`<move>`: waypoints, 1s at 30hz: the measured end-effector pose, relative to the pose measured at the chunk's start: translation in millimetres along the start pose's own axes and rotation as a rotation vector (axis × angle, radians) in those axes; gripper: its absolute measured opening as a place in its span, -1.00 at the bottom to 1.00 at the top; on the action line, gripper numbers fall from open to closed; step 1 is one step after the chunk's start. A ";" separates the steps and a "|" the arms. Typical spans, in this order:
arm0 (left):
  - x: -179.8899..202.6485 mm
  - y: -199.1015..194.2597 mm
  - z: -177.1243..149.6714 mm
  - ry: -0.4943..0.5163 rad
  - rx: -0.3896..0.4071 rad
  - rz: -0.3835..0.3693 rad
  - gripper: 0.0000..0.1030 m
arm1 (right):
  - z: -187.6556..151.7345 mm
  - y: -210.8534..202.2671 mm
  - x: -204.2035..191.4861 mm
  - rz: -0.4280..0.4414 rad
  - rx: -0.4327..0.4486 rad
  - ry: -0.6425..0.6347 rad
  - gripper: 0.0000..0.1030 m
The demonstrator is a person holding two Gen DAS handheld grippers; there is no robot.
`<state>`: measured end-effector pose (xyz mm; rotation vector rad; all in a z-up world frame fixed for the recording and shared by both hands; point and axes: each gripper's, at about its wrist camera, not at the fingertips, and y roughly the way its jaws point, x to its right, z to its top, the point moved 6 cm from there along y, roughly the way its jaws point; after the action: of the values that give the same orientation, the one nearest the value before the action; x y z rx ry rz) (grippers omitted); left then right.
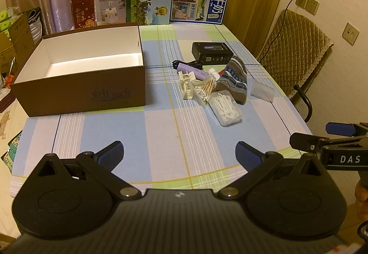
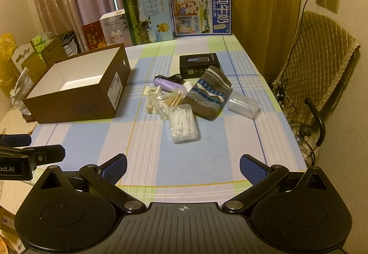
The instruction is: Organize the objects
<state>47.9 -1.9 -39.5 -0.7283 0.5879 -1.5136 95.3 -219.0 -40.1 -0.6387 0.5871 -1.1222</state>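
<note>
Clutter sits in a tight heap right of centre on the checked worktop (image 1: 161, 129), seen from the left wrist view: a cream hair clip (image 1: 187, 86), loose cotton swabs (image 1: 205, 90), a clear case of floss picks (image 1: 226, 109), a purple device (image 1: 195, 71) with a black cable (image 1: 187, 63), a knitted sock (image 1: 234, 81), a clear cup (image 1: 263, 92) lying on its side, and a black carton (image 1: 212, 52) just behind. To the left stands the open brown box (image 1: 80, 93), its white inside bare. Low in the foreground, the left gripper (image 1: 179, 154) hovers with jaws spread wide, nothing between them. The right gripper (image 1: 322, 136) pokes in at the right edge.

Over to the right wrist view: same heap, now dead ahead, with the floss picks (image 2: 183, 125) nearest, the sock (image 2: 208, 95) touching the swabs (image 2: 172, 99), the cup (image 2: 243, 105) just right of the sock. The brown box (image 2: 76, 102) sits left, well apart from the pile. The right gripper (image 2: 183, 167) hangs over the near worktop (image 2: 161, 157), jaws fully apart and holding nothing. The left gripper (image 2: 23, 145) shows at the left edge. Milk cartons (image 2: 200, 14) line the far end.
</note>
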 end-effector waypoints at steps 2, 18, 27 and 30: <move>0.3 0.3 0.4 0.000 -0.001 0.000 0.98 | -0.2 0.0 -0.1 -0.001 0.000 0.001 0.97; 0.1 4.3 1.3 0.000 -0.006 0.001 0.98 | 4.1 3.1 -1.4 0.000 -0.001 -0.002 0.97; 1.9 9.9 4.1 0.000 -0.015 0.003 0.98 | 7.9 8.0 -0.1 0.002 -0.006 -0.001 0.97; 3.1 11.7 5.2 0.000 -0.019 0.002 0.98 | 8.4 8.8 1.1 0.002 -0.007 -0.001 0.97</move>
<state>59.6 -5.5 -44.4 -0.7419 0.6034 -1.5076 107.1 -215.9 -40.8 -0.6441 0.5912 -1.1183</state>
